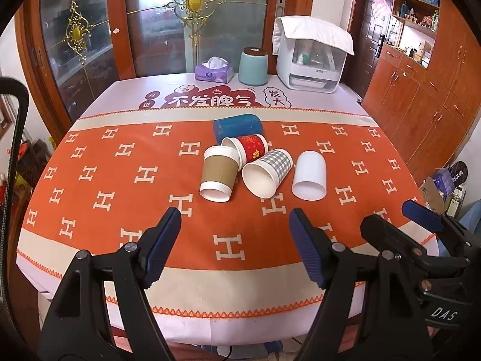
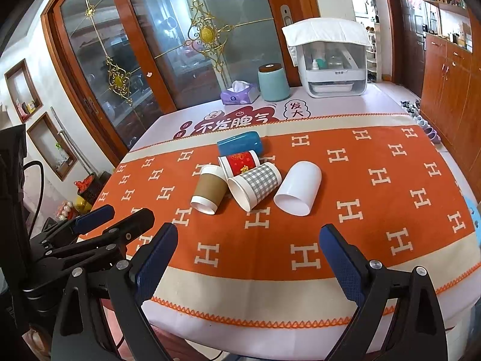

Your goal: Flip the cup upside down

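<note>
Several cups lie on their sides in a cluster mid-table on the orange cloth [image 1: 120,180]: a brown-sleeved cup [image 1: 217,174] [image 2: 209,191], a grey checked cup [image 1: 267,171] [image 2: 255,185], a plain white cup [image 1: 309,176] [image 2: 297,188], a red cup [image 1: 249,149] [image 2: 239,162] and a blue cup [image 1: 237,126] [image 2: 240,143]. My left gripper [image 1: 234,219] is open and empty over the near table edge, short of the cups. My right gripper [image 2: 248,234] is open and empty beside it, also short of the cups; it shows at the right in the left wrist view [image 1: 396,213].
At the table's far edge stand a purple tissue box [image 1: 213,70], a teal canister [image 1: 253,66] and a white appliance under a cloth [image 1: 312,57]. Glass sliding doors are behind, wooden cabinets [image 1: 421,96] to the right.
</note>
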`<control>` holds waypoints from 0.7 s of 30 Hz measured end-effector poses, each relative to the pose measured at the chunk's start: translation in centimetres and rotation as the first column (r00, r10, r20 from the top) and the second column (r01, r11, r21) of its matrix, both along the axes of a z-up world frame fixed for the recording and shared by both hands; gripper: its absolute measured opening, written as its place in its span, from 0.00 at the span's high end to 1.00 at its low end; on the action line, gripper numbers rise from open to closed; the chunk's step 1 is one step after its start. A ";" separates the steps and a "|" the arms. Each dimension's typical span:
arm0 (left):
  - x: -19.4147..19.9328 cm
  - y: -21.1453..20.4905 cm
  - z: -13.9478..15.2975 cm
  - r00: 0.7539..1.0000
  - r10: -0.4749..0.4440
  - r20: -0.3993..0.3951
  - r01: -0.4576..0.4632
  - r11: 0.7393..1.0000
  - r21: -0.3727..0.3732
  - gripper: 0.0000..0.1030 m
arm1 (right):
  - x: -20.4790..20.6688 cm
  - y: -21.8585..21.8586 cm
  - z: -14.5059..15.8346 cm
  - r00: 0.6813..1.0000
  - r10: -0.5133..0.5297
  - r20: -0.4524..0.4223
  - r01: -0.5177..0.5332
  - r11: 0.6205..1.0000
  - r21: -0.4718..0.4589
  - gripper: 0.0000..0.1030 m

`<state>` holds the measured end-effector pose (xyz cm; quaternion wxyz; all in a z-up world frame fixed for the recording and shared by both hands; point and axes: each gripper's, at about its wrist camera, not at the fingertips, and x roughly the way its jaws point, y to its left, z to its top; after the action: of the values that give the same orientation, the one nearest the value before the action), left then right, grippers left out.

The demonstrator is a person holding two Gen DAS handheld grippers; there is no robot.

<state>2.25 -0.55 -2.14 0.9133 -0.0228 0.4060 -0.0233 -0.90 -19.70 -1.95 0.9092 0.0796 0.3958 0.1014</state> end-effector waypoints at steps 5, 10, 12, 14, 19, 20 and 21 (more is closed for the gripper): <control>0.1 0.0 -0.2 1.000 0.003 -0.003 -0.003 1.000 0.006 0.30 | 0.1 0.0 -0.4 1.000 0.000 -0.005 0.000 1.000 0.005 0.07; 0.2 0.0 -0.2 1.000 0.006 -0.002 -0.006 1.000 0.009 0.30 | 0.3 0.1 -0.6 1.000 0.001 -0.009 -0.001 1.000 0.010 0.07; 0.2 0.0 -0.2 1.000 0.006 -0.003 -0.006 1.000 0.007 0.30 | 0.3 0.1 -0.5 1.000 0.001 -0.008 -0.001 1.000 0.010 0.07; 0.3 0.0 -0.3 1.000 0.006 -0.006 -0.006 1.000 0.005 0.30 | 0.3 0.1 -0.6 1.000 0.000 -0.009 0.000 1.000 0.010 0.07; 0.4 0.1 -0.4 1.000 0.008 -0.012 -0.008 1.000 0.006 0.30 | 0.3 0.2 -0.7 1.000 0.001 -0.012 -0.001 1.000 0.011 0.07; 0.4 0.1 -0.5 1.000 0.008 -0.012 -0.008 1.000 0.005 0.30 | 0.3 0.2 -0.8 1.000 0.001 -0.013 -0.001 1.000 0.011 0.07; 0.4 0.1 -0.5 1.000 0.009 -0.014 -0.009 1.000 0.004 0.30 | 0.3 0.2 -0.9 1.000 0.001 -0.013 -0.001 1.000 0.010 0.07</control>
<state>2.64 -0.48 -2.66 0.9106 -0.0230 0.4121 -0.0185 -0.58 -19.50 -2.80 0.9062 0.0847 0.4012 0.1035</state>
